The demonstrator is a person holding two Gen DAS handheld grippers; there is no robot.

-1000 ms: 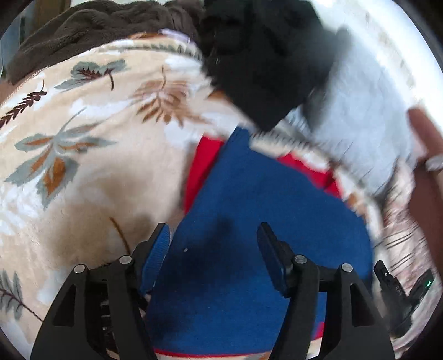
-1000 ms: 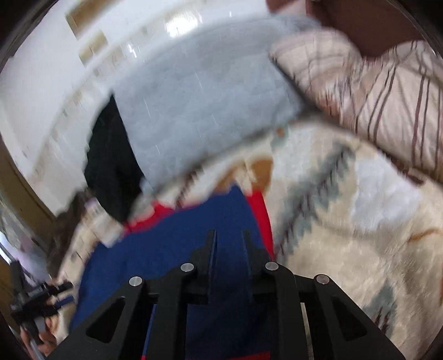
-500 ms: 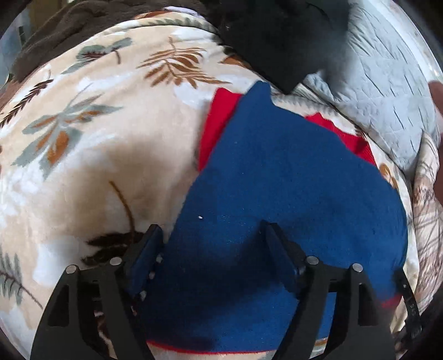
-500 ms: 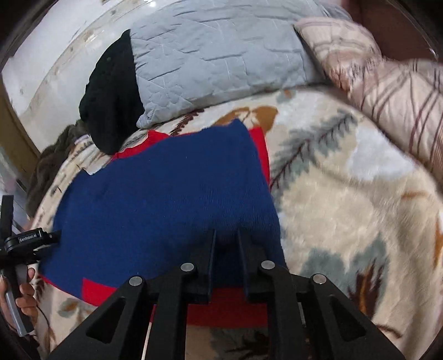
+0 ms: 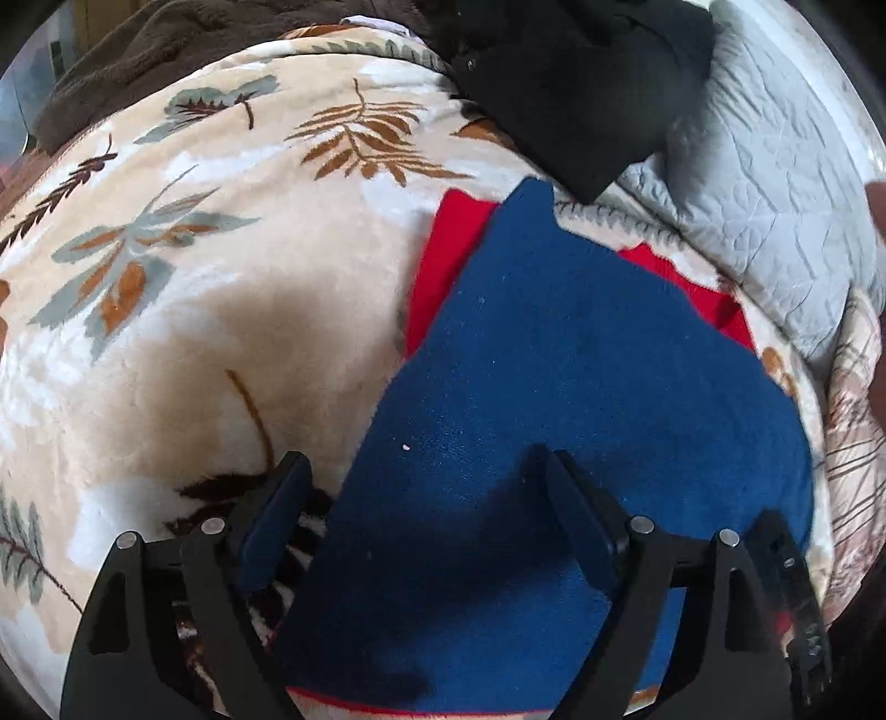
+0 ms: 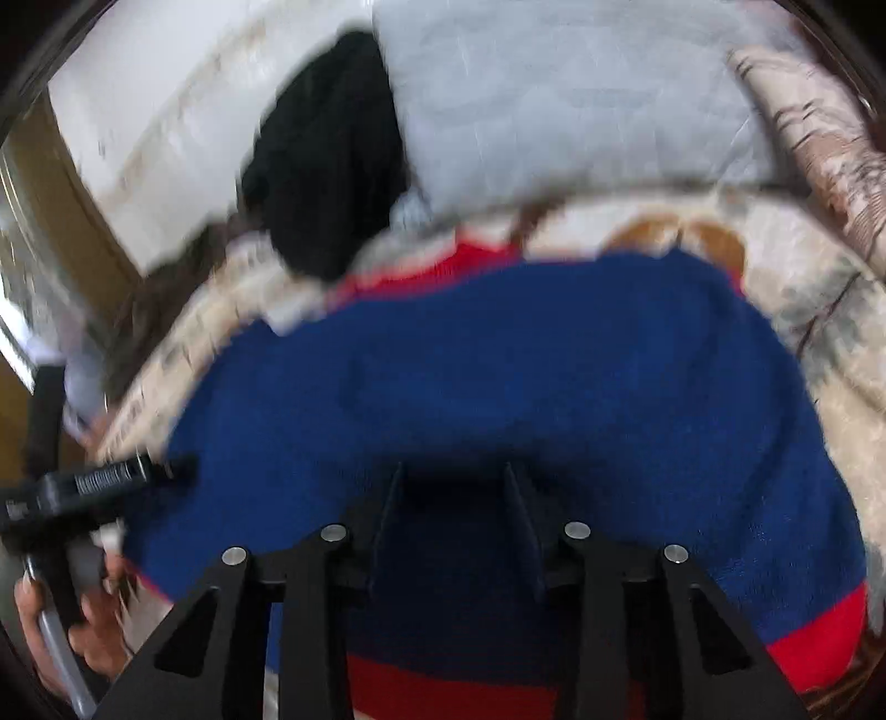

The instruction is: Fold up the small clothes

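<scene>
A blue knit garment with red trim [image 5: 554,399] lies flat on the leaf-print blanket [image 5: 194,310]. My left gripper [image 5: 426,487] is open, its fingers straddling the garment's near left edge. In the right wrist view the same garment [image 6: 498,376] fills the middle, blurred. My right gripper [image 6: 451,487] is open with a moderate gap, low over the garment's near edge. The left gripper's body and the hand holding it show at the left edge of the right wrist view [image 6: 72,498].
A black garment [image 5: 576,83] and a grey quilted pillow [image 5: 764,183] lie beyond the blue one. A striped beige pillow [image 5: 853,421] is at the right. A brown blanket [image 5: 166,50] lies at the far left. A white wall [image 6: 166,111] stands behind the bed.
My right gripper has opened from nearly shut and moved in closer over the garment. The left gripper has stayed open and moved slightly nearer the garment's edge.
</scene>
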